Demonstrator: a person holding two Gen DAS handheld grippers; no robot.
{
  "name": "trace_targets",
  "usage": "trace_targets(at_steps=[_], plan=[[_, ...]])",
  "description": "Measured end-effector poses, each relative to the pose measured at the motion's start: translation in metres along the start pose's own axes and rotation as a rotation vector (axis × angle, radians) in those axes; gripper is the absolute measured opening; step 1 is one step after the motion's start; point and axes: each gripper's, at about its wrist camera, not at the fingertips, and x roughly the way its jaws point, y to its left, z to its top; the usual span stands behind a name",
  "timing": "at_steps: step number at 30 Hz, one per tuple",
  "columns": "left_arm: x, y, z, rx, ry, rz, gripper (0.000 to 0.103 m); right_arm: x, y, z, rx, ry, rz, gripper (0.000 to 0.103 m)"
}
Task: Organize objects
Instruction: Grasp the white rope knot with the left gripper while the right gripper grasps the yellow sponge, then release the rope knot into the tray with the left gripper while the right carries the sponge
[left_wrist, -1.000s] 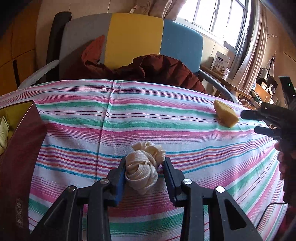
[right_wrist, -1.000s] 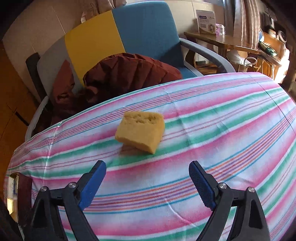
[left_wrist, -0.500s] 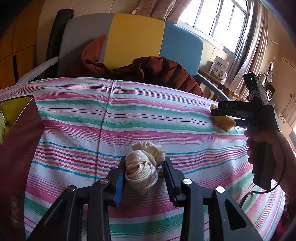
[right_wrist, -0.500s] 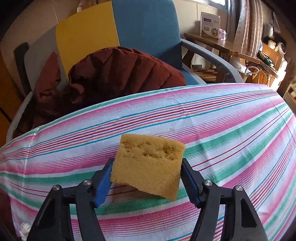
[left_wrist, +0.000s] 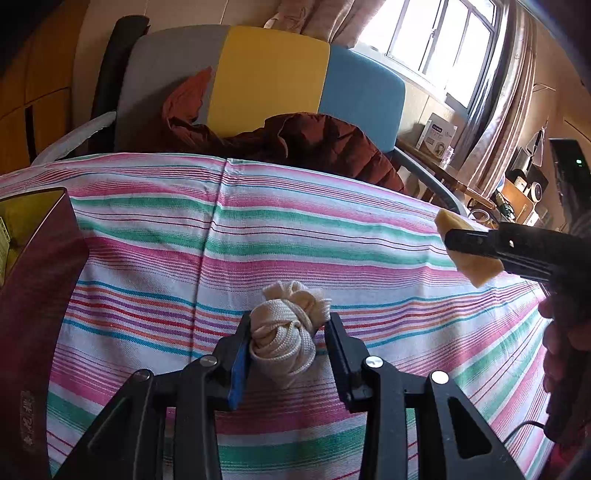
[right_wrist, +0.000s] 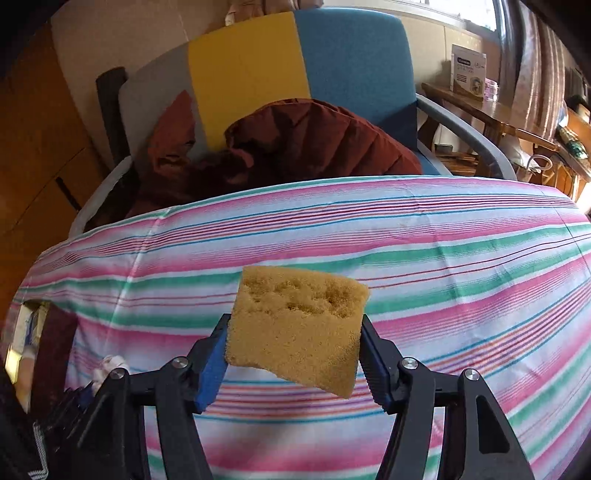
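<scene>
My left gripper (left_wrist: 288, 347) is shut on a cream knotted rope bundle (left_wrist: 286, 332) just above the striped tablecloth (left_wrist: 258, 236). My right gripper (right_wrist: 293, 354) is shut on a yellow sponge (right_wrist: 295, 325) and holds it in the air above the cloth. In the left wrist view the right gripper (left_wrist: 476, 243) and the sponge (left_wrist: 469, 254) show at the right, over the table's far right part. The rope bundle also shows small at the lower left of the right wrist view (right_wrist: 109, 367).
A dark red open box (left_wrist: 33, 288) stands at the table's left edge, with items inside. Behind the table is a grey, yellow and blue armchair (left_wrist: 266, 77) with a dark red jacket (left_wrist: 314, 144). A wooden side table (right_wrist: 491, 110) with a white carton stands at the right.
My right gripper closed on the sponge and lifted it off the cloth. My left gripper kept hold of the rope bundle and barely moved.
</scene>
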Motion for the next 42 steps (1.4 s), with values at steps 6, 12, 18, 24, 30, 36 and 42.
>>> trace_targets(at_steps=[6, 12, 18, 24, 30, 36, 42], plan=[[-0.001, 0.003, 0.0, -0.013, 0.004, 0.007, 0.038, -0.032, 0.031, -0.044, -0.086, 0.028, 0.027, 0.065], [-0.009, 0.011, -0.003, -0.053, 0.009, 0.021, 0.037, -0.035, 0.032, -0.084, -0.072, 0.04, 0.082, 0.065], [-0.032, 0.012, -0.016, -0.053, 0.007, 0.012, 0.037, -0.022, 0.029, -0.091, -0.019, 0.077, 0.106, 0.065], [-0.063, 0.006, -0.035, -0.04, 0.009, -0.024, 0.036, -0.033, 0.048, -0.091, -0.052, 0.056, 0.184, 0.065], [-0.105, 0.005, -0.049, -0.007, -0.021, -0.064, 0.036, -0.04, 0.068, -0.095, -0.122, 0.042, 0.216, 0.065], [-0.145, 0.027, -0.051, -0.04, -0.064, -0.065, 0.036, -0.043, 0.079, -0.1, -0.154, 0.045, 0.241, 0.065], [-0.187, 0.07, -0.045, -0.086, -0.12, -0.003, 0.036, -0.047, 0.086, -0.101, -0.185, 0.036, 0.269, 0.065]])
